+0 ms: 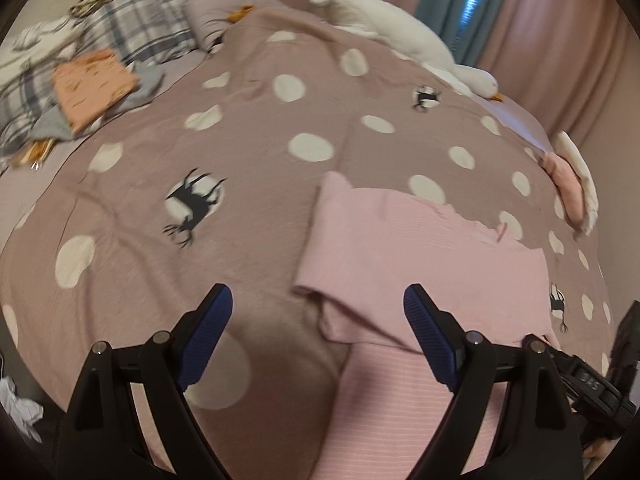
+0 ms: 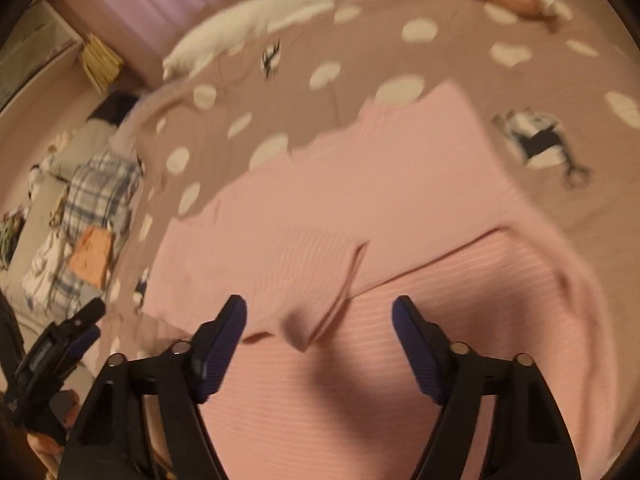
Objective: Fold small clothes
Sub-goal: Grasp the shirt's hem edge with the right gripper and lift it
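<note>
So the pink ribbed garment [image 1: 420, 264] is lying on the dotted bedspread [image 1: 248, 128], partly folded, with one flap turned over the lower striped layer so there's a diagonal folded edge running across it. Left gripper [image 1: 318, 312] hovers over the garment's left side: its right-hand finger sits above the pink cloth and its left-hand finger is over bare bedspread, so the garment's edge passes between them. Fingers are spread wide with nothing pinched, pads not touching the cloth as far as I can tell. Right gripper [image 2: 320, 320] is angled down over the garment too, and the point of the folded flap sits right in the gap between its fingertips, but the pads stand apart on either side and aren't pressing on it; jaws are spread, a bit narrower than the left ones. Both views are smeared with motion blur. Relative to the garment: a white goose plush [image 1: 400, 28] lies beyond it near the far edge of the bed, an orange folded cloth [image 1: 94, 84] on plaid fabric [image 1: 132, 24] is way off to the far left, and a pink plush thing [image 1: 568, 184] sits off to the right
</note>
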Demonstrator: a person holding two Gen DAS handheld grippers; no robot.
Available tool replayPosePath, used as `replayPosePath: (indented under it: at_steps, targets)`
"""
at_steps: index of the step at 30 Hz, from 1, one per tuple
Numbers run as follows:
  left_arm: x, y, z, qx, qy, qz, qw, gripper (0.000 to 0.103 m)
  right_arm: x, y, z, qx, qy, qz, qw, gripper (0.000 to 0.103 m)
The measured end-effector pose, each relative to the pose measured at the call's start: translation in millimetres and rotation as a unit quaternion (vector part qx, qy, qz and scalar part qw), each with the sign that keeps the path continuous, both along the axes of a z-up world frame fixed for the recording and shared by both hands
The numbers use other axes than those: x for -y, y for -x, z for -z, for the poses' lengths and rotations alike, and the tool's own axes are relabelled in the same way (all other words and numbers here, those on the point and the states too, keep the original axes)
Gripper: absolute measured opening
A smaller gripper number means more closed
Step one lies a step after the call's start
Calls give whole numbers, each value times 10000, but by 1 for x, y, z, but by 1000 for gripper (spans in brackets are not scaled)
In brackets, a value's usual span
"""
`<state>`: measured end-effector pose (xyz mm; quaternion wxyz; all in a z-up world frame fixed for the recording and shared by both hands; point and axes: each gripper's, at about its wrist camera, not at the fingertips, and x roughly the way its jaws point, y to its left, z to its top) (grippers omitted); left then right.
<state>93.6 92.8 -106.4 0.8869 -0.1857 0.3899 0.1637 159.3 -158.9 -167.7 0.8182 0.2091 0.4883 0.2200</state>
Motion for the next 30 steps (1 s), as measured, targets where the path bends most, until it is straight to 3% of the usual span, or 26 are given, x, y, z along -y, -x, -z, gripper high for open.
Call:
replayPosePath:
  at_steps: [4,5,7,10,19,23,30]
  targets:
    - [-7,6,4,-29,-2,-114,9999,88,-19,-7,16,-292,113,-282,9991,50]
    - [-9,6,4,-32,4,-132,9999,88,-22,-7,19,-344,195,-298,9988,37]
    - [-11,6,4,-13,35,-139,9999,88,-25,-6,20,-311,441,-251,9982,24]
    - [-12,6,3,17,39,-150,9999,88,-22,-1,9,-97,450,-368,9983,13]
    - [-10,2,1,46,64,-40,10000,88,-15,10,-63,1157,965,-474,9874,11]
    - [-7,0,-2,91,129,37,9999,88,-18,-1,-102,1732,1396,-351,9743,10]
    - [-3,-7,-6,99,157,155,9997,88,-19,-10,-141,2203,1662,-303,9607,10]
